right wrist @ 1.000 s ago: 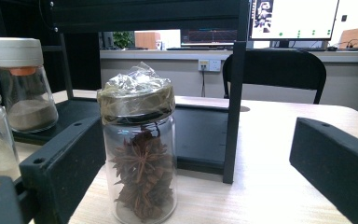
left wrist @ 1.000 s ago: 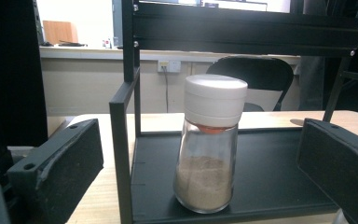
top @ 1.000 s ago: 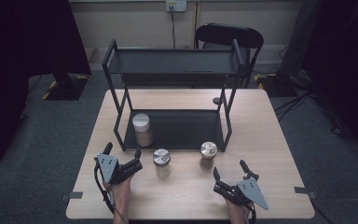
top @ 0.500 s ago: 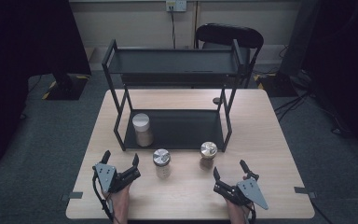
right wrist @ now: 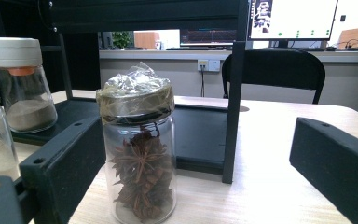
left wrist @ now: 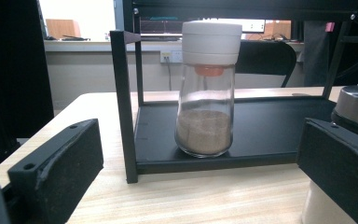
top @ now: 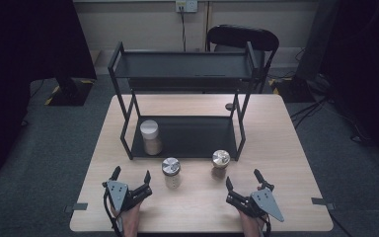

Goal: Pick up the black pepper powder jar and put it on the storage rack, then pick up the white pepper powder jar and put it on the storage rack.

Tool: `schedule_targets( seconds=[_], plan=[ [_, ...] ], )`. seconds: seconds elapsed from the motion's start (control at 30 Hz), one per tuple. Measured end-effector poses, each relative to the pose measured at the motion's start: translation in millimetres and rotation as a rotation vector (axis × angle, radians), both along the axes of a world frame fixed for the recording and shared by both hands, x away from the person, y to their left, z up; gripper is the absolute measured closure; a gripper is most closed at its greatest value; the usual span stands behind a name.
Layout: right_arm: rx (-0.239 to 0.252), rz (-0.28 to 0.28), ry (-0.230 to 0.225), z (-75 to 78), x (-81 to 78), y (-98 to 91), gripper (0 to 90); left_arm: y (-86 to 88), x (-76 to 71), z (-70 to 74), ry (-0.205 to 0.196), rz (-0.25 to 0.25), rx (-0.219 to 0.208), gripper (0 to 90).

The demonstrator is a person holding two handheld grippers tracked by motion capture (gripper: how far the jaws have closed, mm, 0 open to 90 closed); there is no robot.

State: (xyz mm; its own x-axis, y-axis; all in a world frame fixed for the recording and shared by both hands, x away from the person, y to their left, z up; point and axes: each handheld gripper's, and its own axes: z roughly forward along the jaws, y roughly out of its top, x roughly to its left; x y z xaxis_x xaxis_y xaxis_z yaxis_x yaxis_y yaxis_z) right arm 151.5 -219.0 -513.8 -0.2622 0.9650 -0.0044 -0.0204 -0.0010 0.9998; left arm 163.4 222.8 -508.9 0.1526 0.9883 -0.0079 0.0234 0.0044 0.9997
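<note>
Jars stand near the front of the table (top: 286, 148): a silver-capped shaker (top: 170, 173) at about twelve o'clock from the table's front edge centre, and a jar of star anise (top: 220, 163), its mouth covered with crinkled film, just to its three o'clock. Both stand upright on the bare wood, apart from each other and just outside the front lip of the black rack's (top: 187, 136) lower shelf. The left gripper (top: 131, 176) lies at the shaker's eight o'clock, near it without touching, jaws spread wide with nothing between them; in the left gripper view the shaker (left wrist: 354, 109) sits behind the right-hand jaw. The right gripper (top: 243, 179) lies at the star anise jar's five o'clock, jaws likewise spread and empty; in the right gripper view the jar (right wrist: 140, 144) stands ahead of the gap, closer to the left-hand jaw. On the rack's lower shelf, toward its left end at the shaker's eleven o'clock, a white-capped jar (top: 150, 137) of brown powder stands upright. Beyond the table at twelve o'clock is a black chair (top: 242, 37), with a wall socket (top: 186, 6) above it.
</note>
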Motion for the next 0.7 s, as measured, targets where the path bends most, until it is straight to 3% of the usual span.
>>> schedule_targets(
  seconds=[0.33,0.7],
  plan=[
    [0.001,0.000,-0.001,-0.2,-0.2,-0.2,2.5,-2.1,-2.4,-5.3,-0.029,0.011,-0.002,0.0],
    [0.008,0.011,-0.004,-0.9,0.0,-2.5,2.3,-4.3,-2.1,-4.3,-0.023,0.024,-0.008,0.1]
  ],
)
